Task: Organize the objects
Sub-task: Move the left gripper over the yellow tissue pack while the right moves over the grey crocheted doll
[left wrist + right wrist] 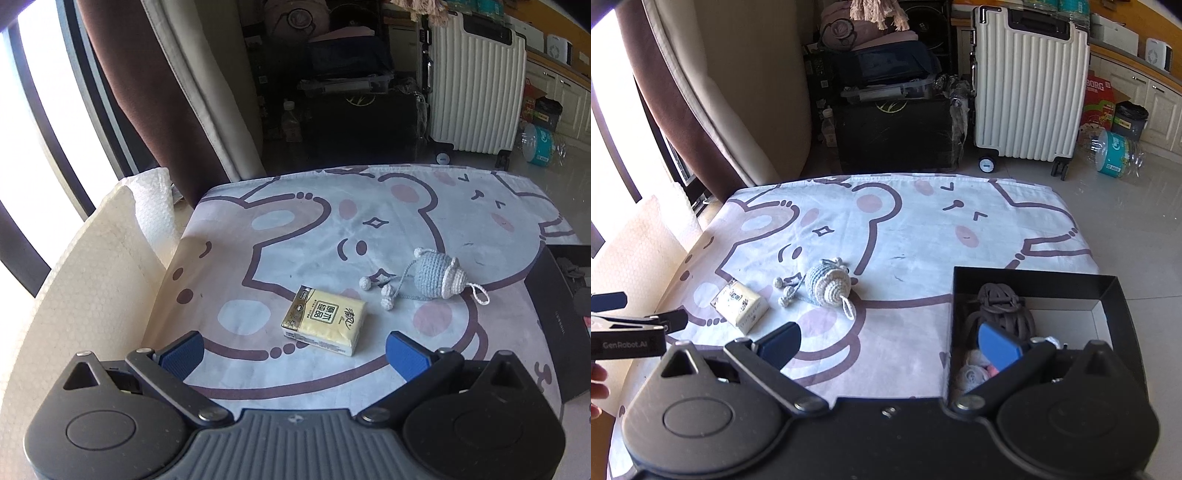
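Left claw [295, 347] released, blue pads spread wide, hovering low just short of the yellow tissue pack [325, 321], which lies flat on the cartoon-print cloth [295, 229] over the counter, toward its left edge. Crocheted mouse toy [436, 275] sits just beside the pack, apart from it, cords and pom-poms trailing between them. Right claw [890, 347] also released and empty, above the near-left corner of the black box [1030, 277] at the counter's right edge, dark cord [1001, 306] and small soft items inside.
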`<state>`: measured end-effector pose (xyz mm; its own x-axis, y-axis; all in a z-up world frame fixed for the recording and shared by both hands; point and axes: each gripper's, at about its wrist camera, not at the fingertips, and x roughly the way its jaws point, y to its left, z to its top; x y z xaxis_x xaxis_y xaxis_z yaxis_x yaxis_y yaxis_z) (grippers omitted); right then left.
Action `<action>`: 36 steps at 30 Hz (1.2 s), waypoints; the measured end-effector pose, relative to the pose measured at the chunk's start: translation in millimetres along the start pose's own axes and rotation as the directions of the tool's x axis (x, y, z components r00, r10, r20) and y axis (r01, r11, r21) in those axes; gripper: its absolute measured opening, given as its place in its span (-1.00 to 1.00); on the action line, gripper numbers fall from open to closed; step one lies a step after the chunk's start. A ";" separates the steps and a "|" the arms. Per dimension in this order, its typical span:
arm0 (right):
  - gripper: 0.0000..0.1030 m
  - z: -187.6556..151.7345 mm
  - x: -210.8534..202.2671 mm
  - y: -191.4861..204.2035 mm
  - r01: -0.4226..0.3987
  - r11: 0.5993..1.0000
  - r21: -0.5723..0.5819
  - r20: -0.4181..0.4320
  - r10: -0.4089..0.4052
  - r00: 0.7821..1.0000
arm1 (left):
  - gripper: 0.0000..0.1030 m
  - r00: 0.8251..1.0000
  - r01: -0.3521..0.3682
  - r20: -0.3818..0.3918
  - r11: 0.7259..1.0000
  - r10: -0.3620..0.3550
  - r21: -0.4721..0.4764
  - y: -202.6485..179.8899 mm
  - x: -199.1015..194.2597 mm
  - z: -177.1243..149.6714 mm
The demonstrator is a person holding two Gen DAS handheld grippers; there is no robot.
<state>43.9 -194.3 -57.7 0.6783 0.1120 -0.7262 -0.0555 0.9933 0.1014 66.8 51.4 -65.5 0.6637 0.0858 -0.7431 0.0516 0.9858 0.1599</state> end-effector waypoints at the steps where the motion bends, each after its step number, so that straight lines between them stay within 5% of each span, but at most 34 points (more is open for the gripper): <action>1: 1.00 0.3 1.5 0.3 -0.004 1.000 -0.003 0.004 0.004 1.000 | 1.00 1.000 0.002 0.004 1.000 -0.002 0.021 -0.7 3.8 -1.2; 12: 1.00 11.0 26.0 -1.4 -0.029 0.998 0.062 -0.002 0.029 1.000 | 1.00 0.994 0.097 0.035 0.975 -0.106 0.202 -18.3 40.4 -7.4; 30: 1.00 41.0 96.9 10.6 -0.084 0.974 0.213 -0.096 0.106 0.990 | 1.00 0.981 0.190 -0.006 0.958 -0.194 0.213 -13.2 94.7 -10.3; 36: 1.00 37.8 119.5 9.3 -0.111 0.955 0.273 -0.083 0.138 0.987 | 0.84 0.971 0.240 -0.021 0.956 -0.240 0.172 -5.7 104.5 -5.2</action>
<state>152.1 -172.8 -117.9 0.6012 0.2501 -0.7589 0.0722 0.9289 0.3633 132.0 55.5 -147.4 0.6165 -0.1500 -0.7729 0.3367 0.9376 0.0865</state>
